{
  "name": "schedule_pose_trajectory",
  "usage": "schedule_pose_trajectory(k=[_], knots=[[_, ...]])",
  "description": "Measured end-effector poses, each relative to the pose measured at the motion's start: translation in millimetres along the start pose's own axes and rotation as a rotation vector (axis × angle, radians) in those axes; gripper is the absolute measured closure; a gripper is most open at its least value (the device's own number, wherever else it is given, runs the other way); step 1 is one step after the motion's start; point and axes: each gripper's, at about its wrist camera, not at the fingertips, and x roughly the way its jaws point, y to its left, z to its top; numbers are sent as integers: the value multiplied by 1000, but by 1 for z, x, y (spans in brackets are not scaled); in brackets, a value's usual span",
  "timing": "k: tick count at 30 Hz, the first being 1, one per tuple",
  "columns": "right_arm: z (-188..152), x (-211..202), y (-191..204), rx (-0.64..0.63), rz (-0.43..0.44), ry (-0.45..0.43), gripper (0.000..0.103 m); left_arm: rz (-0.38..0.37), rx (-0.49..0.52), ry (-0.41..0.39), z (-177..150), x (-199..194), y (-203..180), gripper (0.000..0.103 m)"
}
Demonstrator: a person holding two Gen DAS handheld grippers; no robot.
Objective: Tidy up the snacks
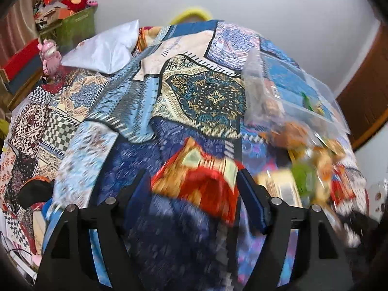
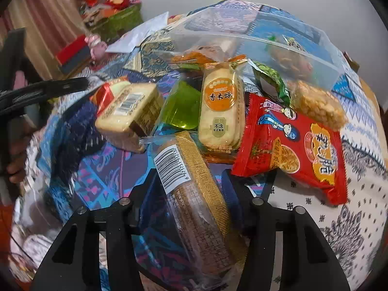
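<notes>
Patchwork bedding (image 1: 206, 92) in blues and creams covers the whole surface, with a pale wall behind and a heap of snack packets spread beside a clear plastic tub (image 2: 266, 36). Between the fingers of the right gripper (image 2: 189, 194) sits a wrapped cake with a barcode and gold edging (image 2: 194, 206); the jaws look closed against its sides, so I judge it held. That wrapper is thin, slick film over a soft cake, so it should be light and easily crushed, best pinched gently across its flat sides. The left gripper (image 1: 191, 191) has a red and gold packet (image 1: 201, 177) lying between its jaws, but motion blur smears it and I cannot tell whether the pads press on it or stand clear. Near the pile lie a rice cracker pack (image 2: 219, 111), a red noodle snack bag (image 2: 295, 150) and a green jelly (image 2: 179, 106). What the tub holds is hazy behind its walls, and the lower end of the cake is cut off
</notes>
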Motion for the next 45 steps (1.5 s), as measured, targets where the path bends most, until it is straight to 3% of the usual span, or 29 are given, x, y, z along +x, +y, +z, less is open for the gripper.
schedule_pose_trajectory(k=[5,12,17,23,30,36,41,45], knots=[[-2,-3,-5,68,28,-23,59,99,40,26,8,31,-13,30],[-9,-10,-15,115,51,-31,62,19,116,13,-24,14,-3,30],[-13,-14,-18,145,51,-45,63,20,206,23,-46,0,4,30],[-13,-16,-20,155,59,-38,61,-35,138,-11,-32,-21,5,29],[-14,-24,-19,113,53,-38,61,-131,-57,154,-10,31,5,25],[-14,-23,-23,63,60,-6,61,-173,-108,186,0,51,-1,25],[-15,-15,-19,33,59,9,61,-160,-129,178,11,63,-4,25],[-14,-13,-13,11,23,-11,64,-105,-72,143,10,67,-10,30]])
